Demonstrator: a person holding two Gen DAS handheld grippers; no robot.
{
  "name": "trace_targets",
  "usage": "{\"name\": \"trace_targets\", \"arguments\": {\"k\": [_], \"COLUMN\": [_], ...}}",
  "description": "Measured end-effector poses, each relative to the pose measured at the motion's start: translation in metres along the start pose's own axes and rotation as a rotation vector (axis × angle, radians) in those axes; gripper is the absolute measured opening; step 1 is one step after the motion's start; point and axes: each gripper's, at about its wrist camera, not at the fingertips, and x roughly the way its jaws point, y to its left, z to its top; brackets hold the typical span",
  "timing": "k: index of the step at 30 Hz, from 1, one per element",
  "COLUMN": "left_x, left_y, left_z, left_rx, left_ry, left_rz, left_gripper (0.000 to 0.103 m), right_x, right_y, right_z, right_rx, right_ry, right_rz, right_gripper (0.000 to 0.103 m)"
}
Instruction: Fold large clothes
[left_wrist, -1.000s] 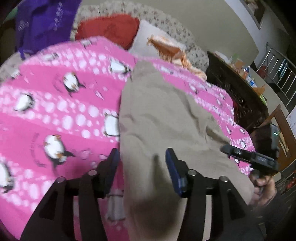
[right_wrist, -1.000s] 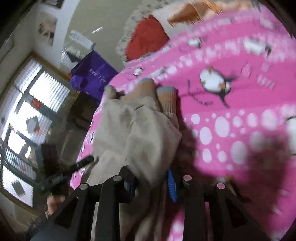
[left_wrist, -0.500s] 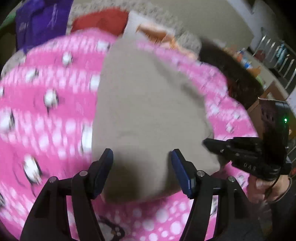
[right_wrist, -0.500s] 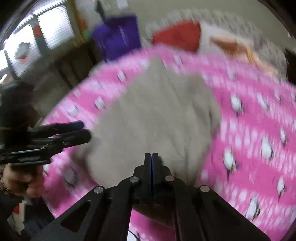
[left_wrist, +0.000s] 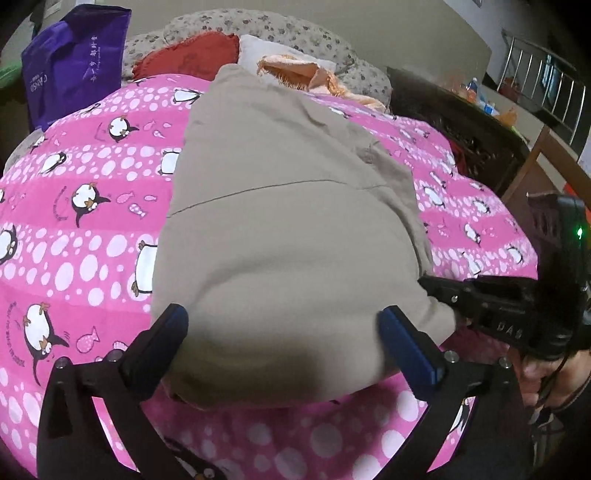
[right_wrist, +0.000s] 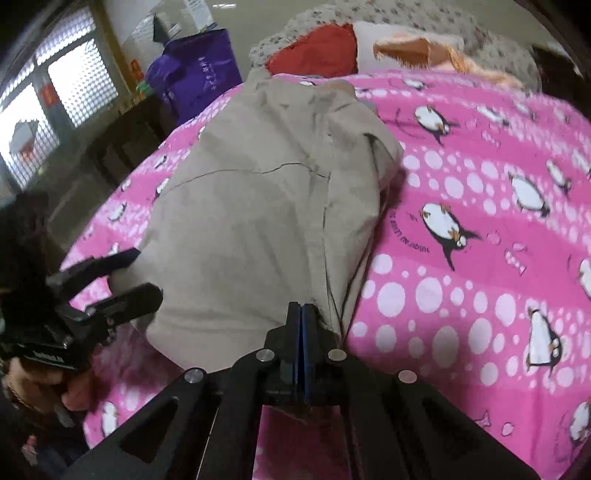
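A large beige garment (left_wrist: 288, 206) lies lengthwise on the pink penguin bedspread (left_wrist: 81, 206), its near end towards me; it also shows in the right wrist view (right_wrist: 251, 214). My left gripper (left_wrist: 284, 339) is open, its fingers wide apart on either side of the garment's near edge. My right gripper (right_wrist: 300, 314) is shut on the garment's near right corner. In the left wrist view the right gripper (left_wrist: 436, 288) touches that corner at the right. The left gripper (right_wrist: 129, 273) shows open at the left in the right wrist view.
A red cushion (left_wrist: 188, 55), a white pillow and an orange cloth (left_wrist: 295, 70) lie at the head of the bed. A purple bag (left_wrist: 74, 62) stands at the far left. Dark wooden furniture (left_wrist: 454, 122) stands along the right side. Windows (right_wrist: 55, 103) are at the left.
The garment has been spread out flat along the bed. The right gripper has closed on its near right corner. The left gripper has opened wider and drawn back to the near edge.
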Motion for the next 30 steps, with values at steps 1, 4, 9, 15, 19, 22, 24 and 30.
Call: {"name": "trace_targets", "arguments": {"k": [1, 4, 9, 15, 19, 22, 24, 30], "left_x": [-0.001, -0.005, -0.017, -0.041, -0.009, 0.033, 0.058, 0.128], "left_y": [0.0, 0.004, 0.005, 0.021, 0.039, 0.045, 0.041, 0.046], "left_z": [0.0, -0.002, 0.002, 0.069, 0.141, 0.176, 0.188, 0.185], "left_rx": [-0.003, -0.02, -0.068, -0.118, -0.16, -0.199, -0.169, -0.176], "left_ry": [-0.004, -0.031, -0.049, -0.121, -0.111, -0.048, -0.016, 0.118], "left_rz": [-0.007, -0.034, -0.064, -0.042, 0.077, 0.135, 0.181, 0.196], "left_gripper": [0.103, 0.103, 0.103, 0.103, 0.103, 0.103, 0.103, 0.103], "right_x": [0.0, -0.003, -0.004, -0.057, -0.069, -0.038, -0.006, 0.061], "right_y": [0.0, -0.001, 0.003, 0.01, 0.022, 0.029, 0.023, -0.016], "right_z": [0.001, -0.003, -0.004, 0.052, 0.115, 0.155, 0.168, 0.136], "right_rx": [0.001, -0.001, 0.013, 0.063, 0.164, 0.209, 0.236, 0.272], "right_ry": [-0.007, -0.028, -0.042, -0.099, -0.185, -0.165, -0.118, -0.017], "right_rz": [-0.002, -0.003, -0.016, -0.05, -0.106, -0.156, -0.212, -0.272], "right_gripper": [0.0, 0.0, 0.0, 0.005, 0.041, 0.037, 0.035, 0.023]}}
